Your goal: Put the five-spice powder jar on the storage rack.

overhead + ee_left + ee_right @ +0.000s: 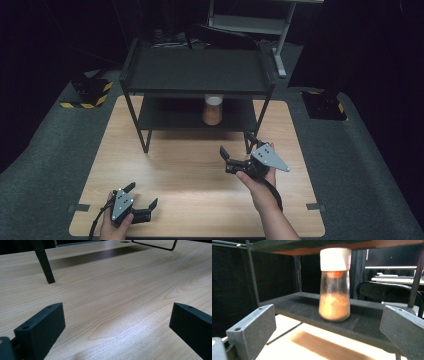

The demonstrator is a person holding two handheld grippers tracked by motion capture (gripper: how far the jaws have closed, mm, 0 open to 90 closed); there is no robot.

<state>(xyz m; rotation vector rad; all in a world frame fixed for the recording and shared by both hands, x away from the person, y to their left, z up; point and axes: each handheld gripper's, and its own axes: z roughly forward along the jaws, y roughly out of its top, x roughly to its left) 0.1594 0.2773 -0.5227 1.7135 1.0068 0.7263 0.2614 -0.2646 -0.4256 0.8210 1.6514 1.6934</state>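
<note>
While my right gripper (240,145) hangs wide open before the black rack (197,70), I see the spice shaker (334,285) upright on its lower shelf (362,312): clear glass, white cap, orange powder half filling it. My left gripper (142,195) rests open near the table's (190,170) front edge.

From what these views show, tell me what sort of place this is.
Probably a lab or recording workspace, not a home: a bare wooden table on grey carpet, hazard-striped bases beside it, and a black two-tier shelf holding one spice jar.
</note>
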